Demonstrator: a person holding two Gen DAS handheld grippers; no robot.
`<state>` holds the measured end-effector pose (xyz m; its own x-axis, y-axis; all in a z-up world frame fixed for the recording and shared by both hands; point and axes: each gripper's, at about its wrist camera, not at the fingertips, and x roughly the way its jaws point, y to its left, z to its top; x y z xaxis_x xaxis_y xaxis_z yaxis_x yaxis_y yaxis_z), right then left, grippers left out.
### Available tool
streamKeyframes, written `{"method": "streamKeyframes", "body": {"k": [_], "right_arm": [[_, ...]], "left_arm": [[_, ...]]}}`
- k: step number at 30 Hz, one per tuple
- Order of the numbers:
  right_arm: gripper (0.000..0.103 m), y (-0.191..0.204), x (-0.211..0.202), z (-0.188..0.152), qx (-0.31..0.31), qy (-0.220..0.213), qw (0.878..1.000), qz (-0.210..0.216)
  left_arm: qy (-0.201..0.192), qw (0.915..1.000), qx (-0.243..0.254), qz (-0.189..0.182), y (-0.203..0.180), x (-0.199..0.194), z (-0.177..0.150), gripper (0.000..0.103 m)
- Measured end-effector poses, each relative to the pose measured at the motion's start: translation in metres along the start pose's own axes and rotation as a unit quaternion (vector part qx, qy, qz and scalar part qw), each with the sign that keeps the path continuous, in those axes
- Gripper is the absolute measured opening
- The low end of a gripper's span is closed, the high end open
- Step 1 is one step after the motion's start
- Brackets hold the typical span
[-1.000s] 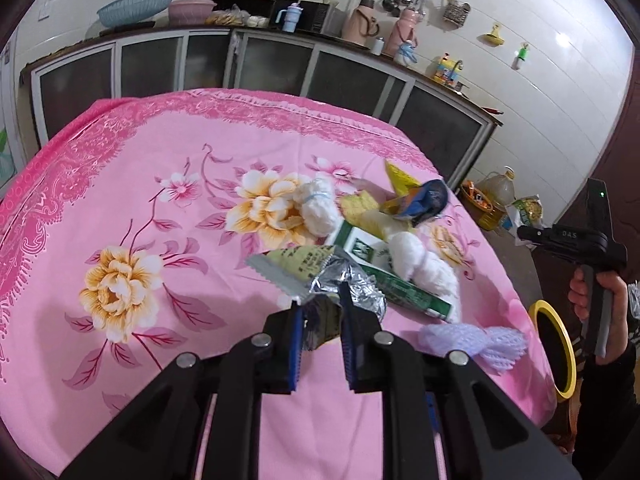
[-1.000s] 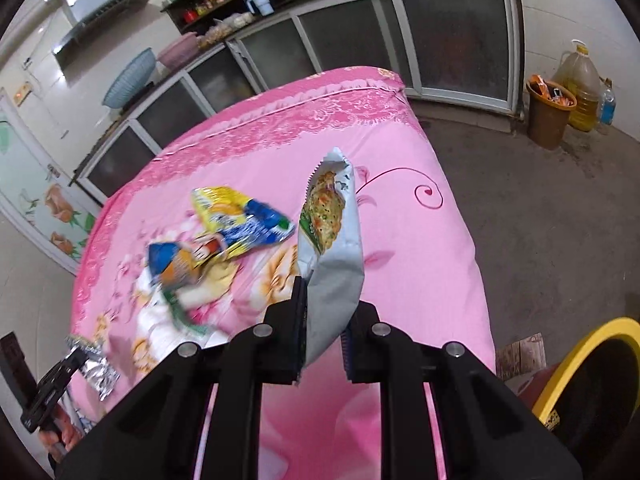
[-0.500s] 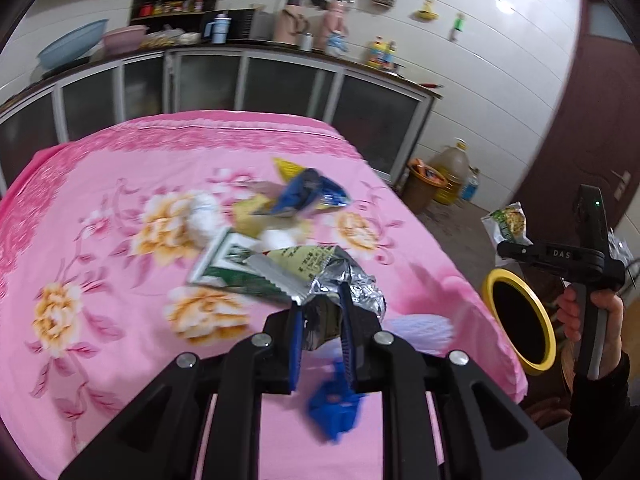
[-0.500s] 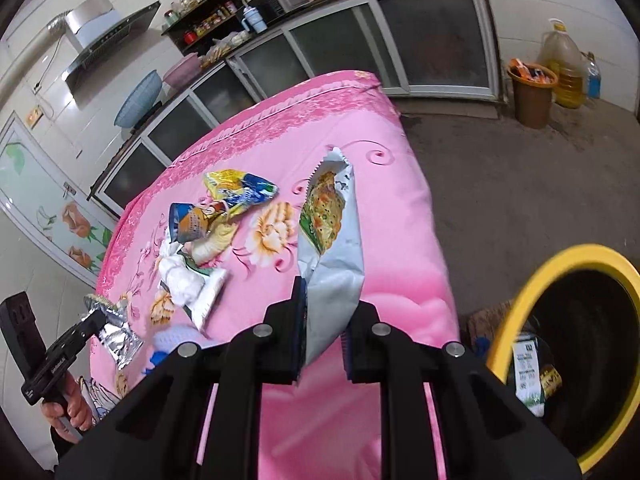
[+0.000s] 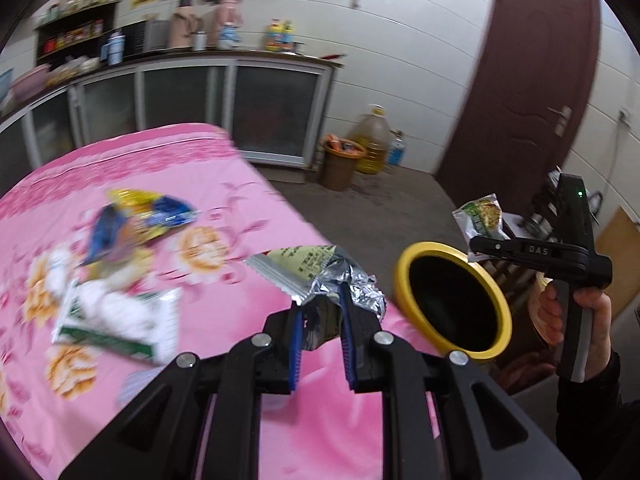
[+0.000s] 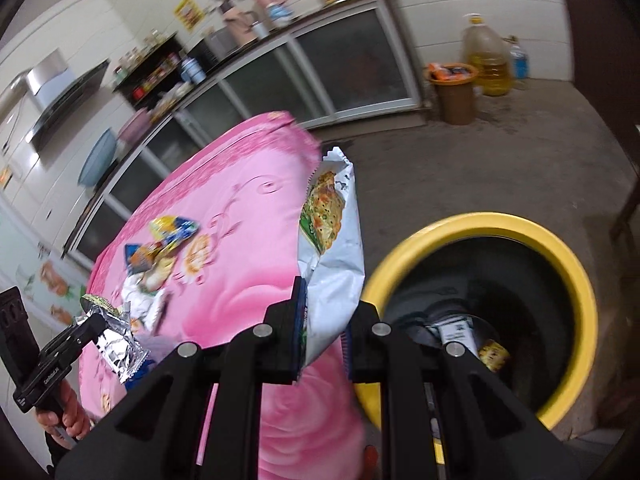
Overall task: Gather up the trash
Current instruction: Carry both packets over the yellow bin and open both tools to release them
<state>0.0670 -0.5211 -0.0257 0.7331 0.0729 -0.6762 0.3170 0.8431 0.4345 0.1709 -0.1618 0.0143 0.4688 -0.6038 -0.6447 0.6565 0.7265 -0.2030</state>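
My left gripper is shut on a crumpled silver foil wrapper with a green-yellow label, held above the pink table edge. My right gripper is shut on a white snack bag with a food picture, held upright beside the yellow-rimmed trash bin. The bin stands on the floor by the table's right edge and holds a few wrappers. The right gripper and its bag also show above the bin in the left wrist view. Several wrappers and white tissues lie on the pink flowered tablecloth.
A brown bucket and an oil jug stand on the floor by the cabinets. A dark red door is at the right. A wooden board leans behind the right hand.
Both grippers have swung right toward the yellow bin with their wrappers. The bin now fills much more of the right wrist view, and the table's trash has slid left.
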Motion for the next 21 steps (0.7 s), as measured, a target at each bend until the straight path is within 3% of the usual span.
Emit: {"method": "streamKeyframes", "body": {"k": [9, 21], "right_arm": [[0.016, -0.068, -0.025, -0.017, 0.049, -0.022, 0.997, -0.058], [0.016, -0.113, -0.035, -0.038, 0.078, -0.022, 0.993, -0.09]], "left_arm": [[0.022, 0.9971, 0.046, -0.057, -0.069, 0.053, 0.016, 0.015], [0.047, 0.9897, 0.087, -0.103, -0.137, 0.104, 0.023, 0.015]]}}
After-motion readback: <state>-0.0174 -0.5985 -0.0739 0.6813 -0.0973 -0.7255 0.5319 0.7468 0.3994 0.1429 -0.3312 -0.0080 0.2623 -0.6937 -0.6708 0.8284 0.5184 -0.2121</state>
